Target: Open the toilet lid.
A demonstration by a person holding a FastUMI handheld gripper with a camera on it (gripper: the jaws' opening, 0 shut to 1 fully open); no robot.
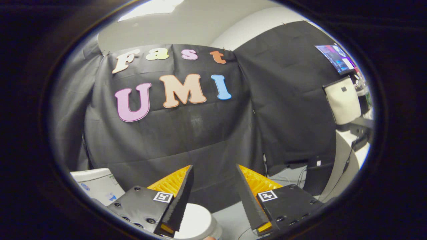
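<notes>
The fingers (182,196) of the gripper (213,173) are held wide apart and empty, with the toilet lid (196,221) seen low between them at about six o'clock, nearer the left finger, the tank (96,186) at nine o'clock.

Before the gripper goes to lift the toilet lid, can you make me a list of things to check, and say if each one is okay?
1. Fingers apart: ok. The gripper is open with nothing between its fingers.
2. Toilet lid in sight: ok, its white rounded front sits low between the fingers.
3. Lid open or closed: cannot tell, too little of it is visible.
4. Fingers touching the lid: not ok, they are above it, aimed at the booth wall.
5. Tank position: ok, beside the left finger.
</notes>
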